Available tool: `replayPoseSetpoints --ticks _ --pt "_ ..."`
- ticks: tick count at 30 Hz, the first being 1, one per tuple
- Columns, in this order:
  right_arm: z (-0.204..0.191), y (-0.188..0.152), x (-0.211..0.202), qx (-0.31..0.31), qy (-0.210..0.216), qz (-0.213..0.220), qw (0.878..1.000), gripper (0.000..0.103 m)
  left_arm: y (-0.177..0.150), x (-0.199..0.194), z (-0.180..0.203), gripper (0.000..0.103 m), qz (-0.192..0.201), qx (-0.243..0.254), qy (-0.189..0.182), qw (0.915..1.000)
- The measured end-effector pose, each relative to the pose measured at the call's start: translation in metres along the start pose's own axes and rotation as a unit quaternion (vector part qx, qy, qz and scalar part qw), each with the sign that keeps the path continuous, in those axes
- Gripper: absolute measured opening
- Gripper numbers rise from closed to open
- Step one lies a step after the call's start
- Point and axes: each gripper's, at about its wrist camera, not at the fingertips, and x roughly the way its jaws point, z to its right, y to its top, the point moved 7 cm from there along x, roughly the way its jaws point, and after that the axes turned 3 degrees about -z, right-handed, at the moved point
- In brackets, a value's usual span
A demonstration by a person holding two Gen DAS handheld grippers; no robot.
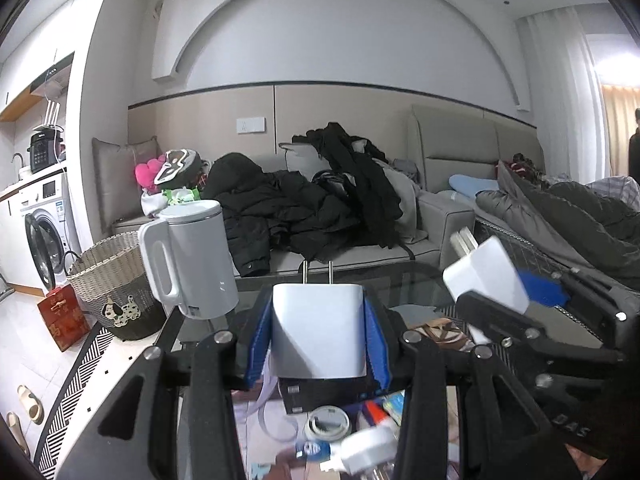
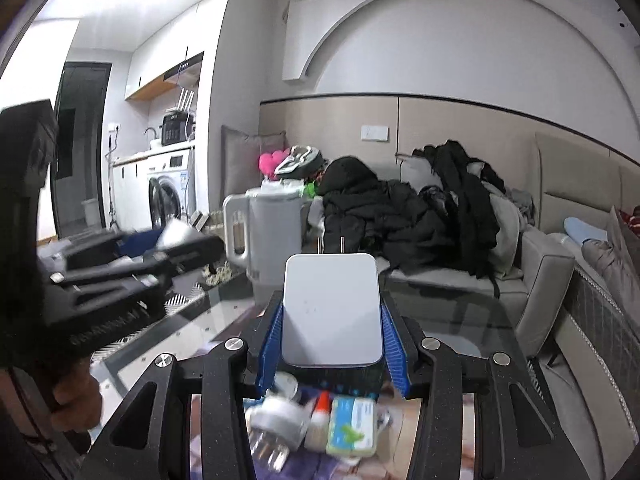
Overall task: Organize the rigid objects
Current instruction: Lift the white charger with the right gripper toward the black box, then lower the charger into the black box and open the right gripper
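My left gripper is shut on a white charger block, whose two metal prongs point away toward the sofa. My right gripper is shut on a flatter white charger, prongs also pointing forward. Both are held up above the glass table. The right gripper with its charger shows at the right of the left wrist view. The left gripper with its charger appears blurred at the left of the right wrist view. Under the grippers lie a white plug adapter and a green-and-white packet.
A white kettle stands at the table's far left corner. A wicker basket and a red box sit on the floor beyond it. Dark clothes are heaped on the grey sofa. A black box lies beneath the left gripper.
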Motion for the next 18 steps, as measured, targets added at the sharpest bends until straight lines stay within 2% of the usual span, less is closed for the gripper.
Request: replayPoseSetpoints --ticks 4,9,11,13,17,18 --pt "0.004 0.021 0.022 -0.003 -0.002 0.007 1.000 0.045 0.003 0.030 -0.003 0.040 -0.019 -0.011 0.003 0.9997" --pt "0.017 0.026 0.070 0.006 0.002 -0.025 1.000 0.045 0.006 0.071 -0.011 0.040 -0.046 -0.018 0.008 0.9987" --pt "0.023 0.021 0.096 0.014 0.008 -0.053 0.998 0.045 -0.002 0.091 -0.015 0.040 -0.069 -0.023 0.012 0.9973" --pt "0.029 0.012 0.121 0.025 0.014 -0.084 0.996 0.045 -0.014 0.116 -0.017 0.040 -0.110 -0.029 0.006 0.9935" --pt "0.039 -0.012 0.168 0.046 0.022 -0.153 0.987 0.045 -0.042 0.154 -0.013 0.040 -0.195 -0.036 -0.005 0.9801" --pt "0.040 -0.018 0.178 0.053 0.026 -0.170 0.984 0.045 -0.045 0.158 -0.011 0.040 -0.205 -0.041 -0.007 0.9779"
